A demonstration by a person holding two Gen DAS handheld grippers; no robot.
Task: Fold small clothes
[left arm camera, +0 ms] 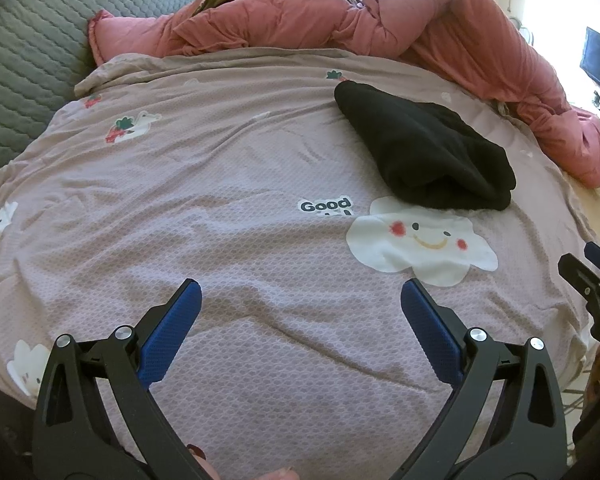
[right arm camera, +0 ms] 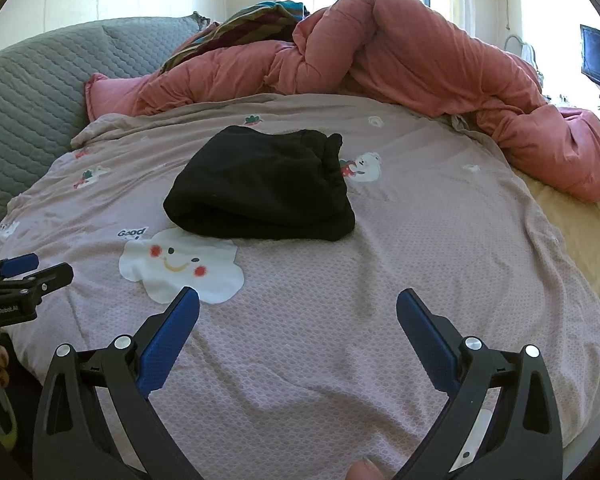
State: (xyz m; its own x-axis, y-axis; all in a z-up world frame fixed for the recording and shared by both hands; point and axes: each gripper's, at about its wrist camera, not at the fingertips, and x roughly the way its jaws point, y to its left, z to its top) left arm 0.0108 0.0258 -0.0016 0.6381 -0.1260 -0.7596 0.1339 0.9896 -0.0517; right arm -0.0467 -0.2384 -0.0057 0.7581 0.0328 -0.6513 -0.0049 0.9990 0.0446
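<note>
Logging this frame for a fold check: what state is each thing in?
black garment: folded into a compact bundle, lying on the bedsheet, untouched
left claw: open, empty
right claw: open, empty
pink comforter: bunched up along the far side
bedsheet: spread out, wrinkled

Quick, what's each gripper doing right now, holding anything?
Left gripper: open, empty, above the bedsheet.
Right gripper: open, empty; the black garment lies untouched.
</note>
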